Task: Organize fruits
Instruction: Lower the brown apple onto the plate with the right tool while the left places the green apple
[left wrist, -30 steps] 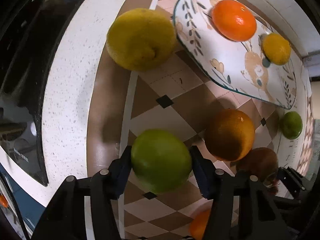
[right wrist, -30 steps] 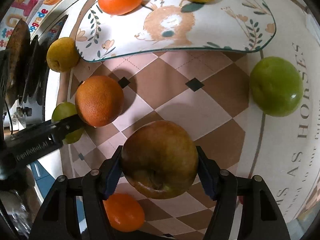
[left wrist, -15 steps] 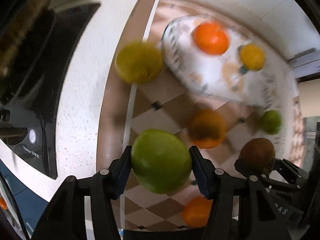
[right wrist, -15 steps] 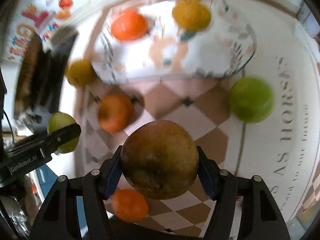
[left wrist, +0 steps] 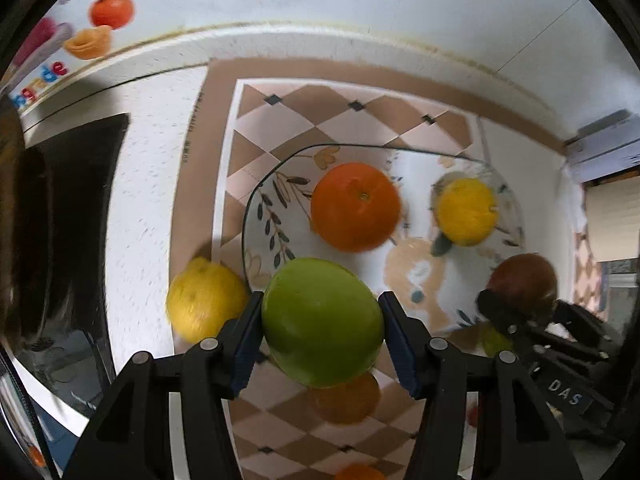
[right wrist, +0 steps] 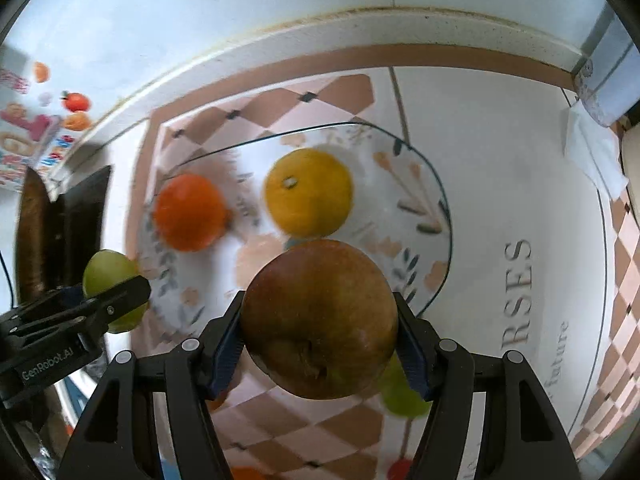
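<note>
My left gripper point(left wrist: 322, 326) is shut on a green apple point(left wrist: 320, 320) and holds it above the near left edge of the patterned plate point(left wrist: 272, 224). My right gripper point(right wrist: 320, 334) is shut on a brown-red apple point(right wrist: 318, 318) above the plate's near edge point(right wrist: 436, 240). An orange point(left wrist: 355, 206) and a yellow fruit point(left wrist: 466, 212) lie on the plate. A lemon point(left wrist: 204, 300) lies left of the plate. Another orange point(left wrist: 346, 398) lies below the green apple. The right gripper with its apple shows in the left wrist view point(left wrist: 520, 280).
A second green fruit point(right wrist: 400, 396) lies half hidden under the right gripper. A small orange fruit point(left wrist: 358, 472) sits at the mat's near edge. A black stovetop point(left wrist: 72, 216) lies to the left. The wall point(right wrist: 240, 8) stands behind the checkered mat point(left wrist: 352, 112).
Both grippers have lifted and moved forward with their apples, from over the mat to over the plate's near edge. The loose fruits now lie below and behind them.
</note>
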`<state>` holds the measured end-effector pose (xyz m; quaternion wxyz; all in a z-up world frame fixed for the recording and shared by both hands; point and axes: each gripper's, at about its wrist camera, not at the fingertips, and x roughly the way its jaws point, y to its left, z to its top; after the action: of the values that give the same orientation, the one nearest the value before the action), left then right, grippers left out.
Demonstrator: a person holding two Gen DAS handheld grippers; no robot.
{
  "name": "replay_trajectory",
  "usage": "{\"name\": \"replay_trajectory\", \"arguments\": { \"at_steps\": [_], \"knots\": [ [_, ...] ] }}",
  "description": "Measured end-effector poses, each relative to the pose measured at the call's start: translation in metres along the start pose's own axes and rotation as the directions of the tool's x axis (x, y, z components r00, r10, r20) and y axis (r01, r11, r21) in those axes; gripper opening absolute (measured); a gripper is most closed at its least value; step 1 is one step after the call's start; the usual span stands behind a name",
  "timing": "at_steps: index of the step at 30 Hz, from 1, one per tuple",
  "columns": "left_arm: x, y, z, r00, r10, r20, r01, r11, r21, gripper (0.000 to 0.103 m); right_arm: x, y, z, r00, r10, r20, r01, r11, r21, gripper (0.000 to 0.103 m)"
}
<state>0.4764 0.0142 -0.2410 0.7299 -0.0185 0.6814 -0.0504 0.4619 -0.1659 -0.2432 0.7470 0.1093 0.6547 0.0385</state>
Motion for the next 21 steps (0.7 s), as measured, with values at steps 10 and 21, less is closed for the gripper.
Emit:
{"name": "replay_trajectory", "arguments": {
  "at_steps": [10,21],
  "knots": [
    [0.035,0.000,0.017,0.997,0.058,-0.057,-0.057,0.998,0.030,0.054,0.041,-0.013,0.014,0.999,-0.048,-0.014,0.047,0.998,-0.029,0.070],
    [0.049,-0.009,0.021,0.995,0.081,-0.057,-0.079,0.996,0.043,0.070,0.032,-0.011,0.013,0.998,-0.064,-0.001,0.064,0.998,-0.009,0.091]
  ]
}}
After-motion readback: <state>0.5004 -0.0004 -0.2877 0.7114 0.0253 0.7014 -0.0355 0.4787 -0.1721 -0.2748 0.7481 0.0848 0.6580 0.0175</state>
